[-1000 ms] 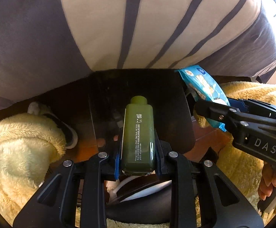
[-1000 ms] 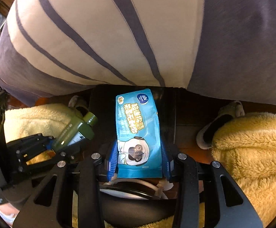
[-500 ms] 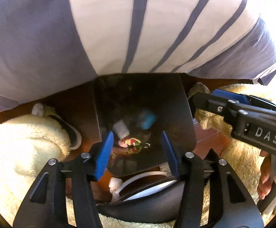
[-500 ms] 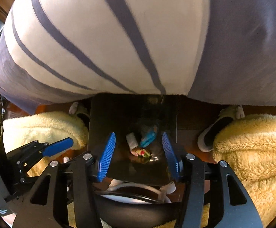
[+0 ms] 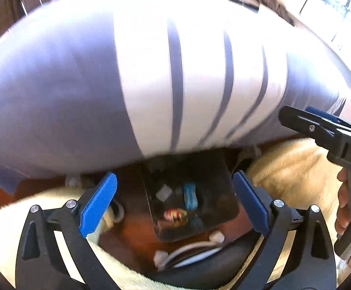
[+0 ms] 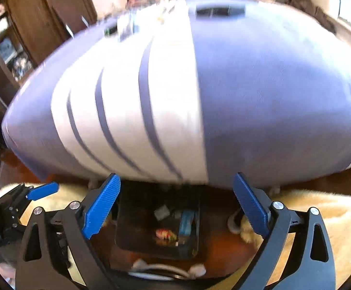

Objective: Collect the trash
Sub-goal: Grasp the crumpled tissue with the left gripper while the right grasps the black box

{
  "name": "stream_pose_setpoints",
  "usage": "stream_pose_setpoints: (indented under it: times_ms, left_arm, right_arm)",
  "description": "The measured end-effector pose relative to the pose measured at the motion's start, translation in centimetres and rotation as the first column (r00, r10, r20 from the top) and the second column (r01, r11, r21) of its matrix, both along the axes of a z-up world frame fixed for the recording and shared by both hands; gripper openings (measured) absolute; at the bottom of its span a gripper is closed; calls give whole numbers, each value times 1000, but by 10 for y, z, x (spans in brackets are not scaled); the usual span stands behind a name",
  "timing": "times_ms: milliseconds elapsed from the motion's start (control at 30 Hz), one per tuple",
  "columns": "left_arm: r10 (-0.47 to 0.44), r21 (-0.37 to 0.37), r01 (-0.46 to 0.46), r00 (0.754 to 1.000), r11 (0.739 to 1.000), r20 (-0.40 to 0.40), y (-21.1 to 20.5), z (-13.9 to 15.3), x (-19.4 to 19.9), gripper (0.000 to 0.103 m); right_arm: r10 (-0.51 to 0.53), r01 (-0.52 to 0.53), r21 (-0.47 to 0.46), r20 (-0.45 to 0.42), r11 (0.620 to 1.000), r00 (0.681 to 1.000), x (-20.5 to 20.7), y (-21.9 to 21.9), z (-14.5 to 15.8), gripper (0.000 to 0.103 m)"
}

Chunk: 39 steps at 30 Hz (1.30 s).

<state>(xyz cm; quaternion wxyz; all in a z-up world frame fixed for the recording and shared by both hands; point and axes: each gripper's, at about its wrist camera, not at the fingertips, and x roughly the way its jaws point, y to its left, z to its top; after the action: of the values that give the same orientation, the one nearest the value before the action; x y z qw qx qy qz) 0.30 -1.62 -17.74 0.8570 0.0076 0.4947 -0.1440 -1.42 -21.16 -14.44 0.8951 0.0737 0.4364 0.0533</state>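
A: How did your left gripper (image 5: 174,201) stand?

B: Its jaws were spreading wide with nothing between them, above the dark bin (image 5: 190,200).

A: And your right gripper (image 6: 176,204)?

B: The same: widening, nothing in it, over that bin (image 6: 132,227). From the left camera you could see it at the right edge, handle in your hand (image 5: 344,207).

A: Where was the trash?

B: Down in the bin: a blue packet (image 5: 190,196), a pale scrap (image 5: 164,192) and a red-and-yellow wrapper (image 5: 175,215), all blurred. The bin stood on the floor below the striped cloth's (image 5: 175,72) edge, with cream fleece (image 5: 293,174) on both sides.
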Motion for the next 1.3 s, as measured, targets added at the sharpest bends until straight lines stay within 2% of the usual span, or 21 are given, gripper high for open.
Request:
stream_pose_setpoints:
  times_ms: [200, 467, 633, 933, 1133, 1300]
  left_arm:
    - [24, 10, -25, 991, 1000, 130, 8, 51, 20, 95]
    - [42, 13, -46, 980, 999, 195, 7, 80, 57, 95]
    - [35, 5, -37, 980, 999, 196, -2, 81, 89, 95]
    - [30, -3, -30, 987, 1000, 157, -28, 67, 156, 94]
    - [23, 0, -24, 989, 1000, 143, -43, 61, 189, 92]
    - [24, -5, -24, 990, 1000, 142, -51, 61, 210, 80]
  right_arm:
    - [-35, 37, -24, 97, 999, 995, 22, -20, 40, 99]
    - [-57, 66, -55, 147, 996, 988, 60, -40, 60, 99]
    - [-82, 94, -81, 144, 992, 986, 94, -51, 58, 99]
    - [-122, 132, -151, 70, 980, 990, 179, -69, 34, 99]
    - [-135, 142, -173, 48, 975, 990, 218, -75, 31, 99]
    - [-133, 135, -201, 25, 970, 991, 246, -75, 32, 99]
